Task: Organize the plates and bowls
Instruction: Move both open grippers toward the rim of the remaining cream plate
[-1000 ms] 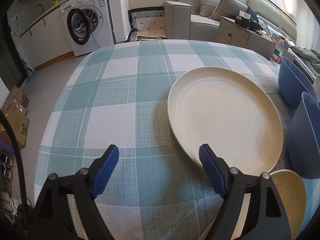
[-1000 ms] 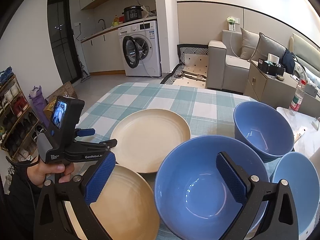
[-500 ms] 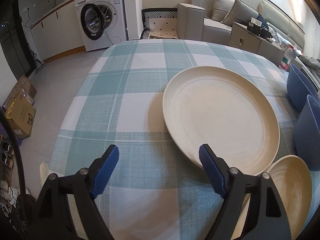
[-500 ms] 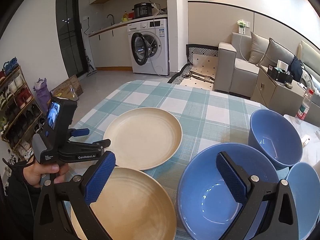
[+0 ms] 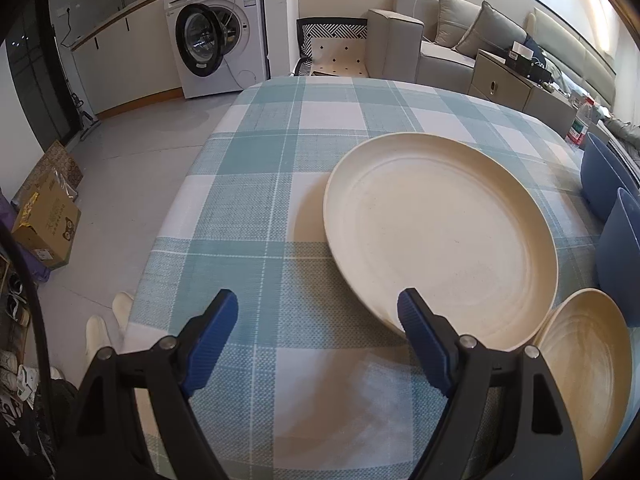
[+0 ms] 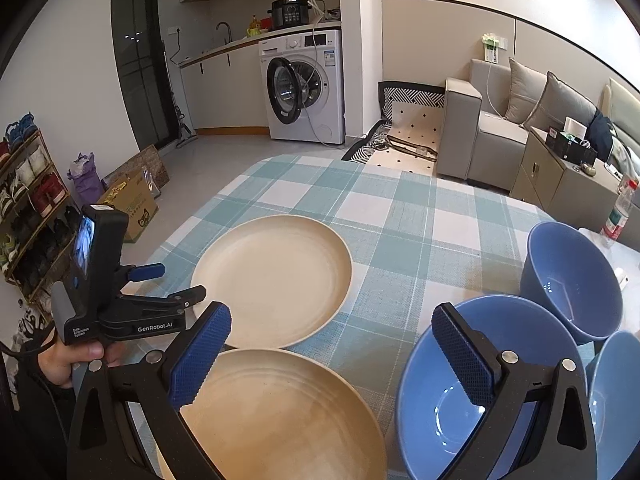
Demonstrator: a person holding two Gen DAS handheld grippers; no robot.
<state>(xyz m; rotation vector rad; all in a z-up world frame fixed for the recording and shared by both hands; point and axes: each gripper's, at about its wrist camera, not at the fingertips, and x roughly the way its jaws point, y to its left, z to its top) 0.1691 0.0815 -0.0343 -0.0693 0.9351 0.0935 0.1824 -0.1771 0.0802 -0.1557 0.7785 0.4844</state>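
Both grippers, left (image 5: 318,336) and right (image 6: 334,354), slid leftward, jaws wide (holding nothing).

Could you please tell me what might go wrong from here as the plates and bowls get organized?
1. The near plate overlaps the rim of the far plate; lifting either may drag the other.
2. The three blue bowls crowd together, so the open right gripper could knock a neighbour while reaching.
3. The open left gripper hangs near the table edge; a plate pulled that way could slide off.
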